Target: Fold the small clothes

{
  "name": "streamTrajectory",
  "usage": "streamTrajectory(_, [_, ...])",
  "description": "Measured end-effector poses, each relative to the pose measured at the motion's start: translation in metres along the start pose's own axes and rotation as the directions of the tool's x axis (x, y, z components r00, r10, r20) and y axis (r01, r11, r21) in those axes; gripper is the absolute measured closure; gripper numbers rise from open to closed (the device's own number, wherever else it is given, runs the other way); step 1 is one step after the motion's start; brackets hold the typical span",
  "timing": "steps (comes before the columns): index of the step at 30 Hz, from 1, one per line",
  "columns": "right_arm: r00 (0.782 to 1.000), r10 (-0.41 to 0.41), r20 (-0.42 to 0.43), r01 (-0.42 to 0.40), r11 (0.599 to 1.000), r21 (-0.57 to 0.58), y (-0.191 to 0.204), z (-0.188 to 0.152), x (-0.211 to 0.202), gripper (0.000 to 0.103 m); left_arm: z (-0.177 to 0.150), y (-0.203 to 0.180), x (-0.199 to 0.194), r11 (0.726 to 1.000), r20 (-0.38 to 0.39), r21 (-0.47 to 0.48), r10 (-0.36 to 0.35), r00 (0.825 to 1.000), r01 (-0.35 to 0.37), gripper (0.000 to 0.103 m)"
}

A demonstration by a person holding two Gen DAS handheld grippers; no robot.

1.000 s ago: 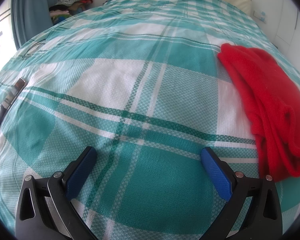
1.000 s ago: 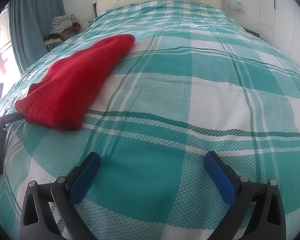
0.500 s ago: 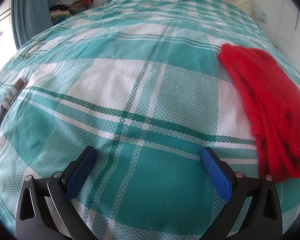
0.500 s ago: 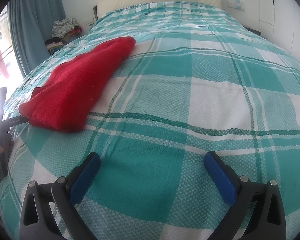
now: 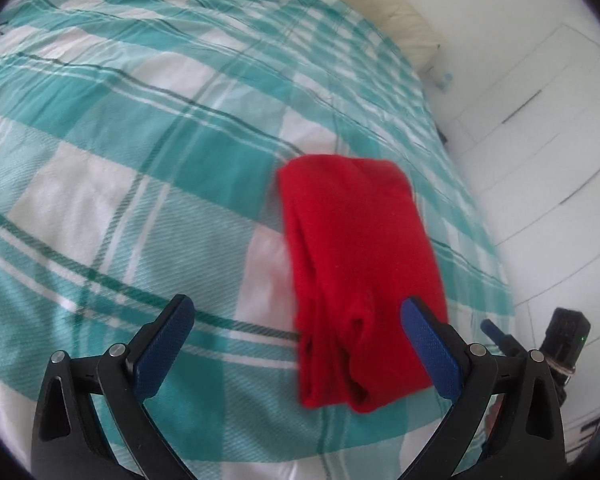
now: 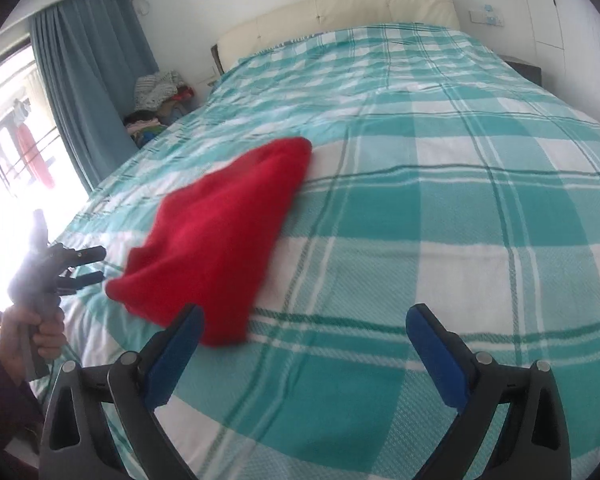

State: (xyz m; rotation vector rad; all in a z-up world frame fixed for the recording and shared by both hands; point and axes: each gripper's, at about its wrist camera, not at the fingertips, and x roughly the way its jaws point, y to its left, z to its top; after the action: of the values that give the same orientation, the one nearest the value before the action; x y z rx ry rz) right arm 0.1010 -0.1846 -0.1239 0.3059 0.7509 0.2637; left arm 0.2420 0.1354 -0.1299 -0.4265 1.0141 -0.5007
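Garment (image 5: 356, 264), red, folded, on bedspread (image 5: 140, 160) before open left gripper (image 5: 298, 344).

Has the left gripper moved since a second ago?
Yes. The left gripper has swung right: the red garment, earlier at the frame's right edge, now lies ahead, between its fingers.

The left gripper (image 5: 296, 320) fills the bottom of the left wrist view, its jaws spread wide, the two blue-padded fingers (image 5: 164, 344) angling up from black frames at the lower left and lower right of the frame. Nothing is between them. The right gripper (image 6: 304, 330) sits the same way along the bottom of the right wrist view, jaws wide apart and empty. At the left edge of that view a hand (image 6: 32, 336) grips the handle of the left gripper, whose dark fingers point toward the right of the frame; a dark sleeve (image 6: 0, 396) shows below the hand.
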Motion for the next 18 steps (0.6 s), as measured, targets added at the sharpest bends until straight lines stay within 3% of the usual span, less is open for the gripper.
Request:
streamTrajectory(2, [0.993,0.113,-0.045,-0.110,0.992,0.064,0.000,0.026,0.030,0.002,0.010,-0.016,0.031,0.999,-0.058,0.049,0.025,0.998,-0.022,0.001])
streamTrajectory(5, [0.974,0.215,-0.075,-0.202,0.967,0.153,-0.004,0.050,0.079,0.003,0.022,-0.023,0.068,0.994,-0.119,0.052,0.097,0.988,-0.091,0.001])
streamTrajectory(7, [0.962,0.244,-0.125,-0.212,0.951,0.224,-0.010,0.055,0.112,0.013,0.026,-0.026,0.078,0.994,-0.133,0.042,0.106,0.985,-0.101,0.001])
streamTrajectory(8, [0.951,0.269,-0.153,-0.222,0.937,0.271,-0.013,0.054,0.127,0.025,0.027,-0.030,0.081,0.993,-0.136,0.057,0.113,0.984,-0.106,0.003])
streamTrajectory(9, [0.950,0.257,-0.180,-0.196,0.933,0.301,-0.014,0.052,0.139,0.030,0.026,-0.035,0.083,0.990,-0.138,0.078,0.127,0.982,-0.117,0.014])
streamTrajectory(10, [0.959,0.209,-0.191,-0.147,0.945,0.293,-0.012,0.050,0.145,0.042,0.025,-0.038,0.087,0.987,-0.146,0.097,0.139,0.980,-0.125,0.029])
streamTrajectory(11, [0.969,0.153,-0.193,-0.104,0.965,0.242,-0.004,0.050,0.146,0.052,0.024,-0.041,0.092,0.988,-0.168,0.101,0.130,0.977,-0.115,0.066])
streamTrajectory(12, [0.977,0.087,-0.196,-0.056,0.986,0.159,0.009,0.050,0.146,0.064,0.023,-0.041,0.093,0.990,-0.173,0.091,0.124,0.977,-0.109,0.075])
streamTrajectory(15, [0.984,-0.091,-0.152,0.075,0.991,-0.108,0.056,0.049,0.136,0.073,0.022,-0.050,0.085,0.984,-0.125,0.120,0.146,0.981,-0.131,0.083])
streamTrajectory(18, [0.989,-0.125,-0.083,0.106,0.973,-0.204,0.080,0.058,0.120,0.075,0.029,-0.063,0.066,0.982,-0.071,0.144,0.130,0.989,-0.119,0.084])
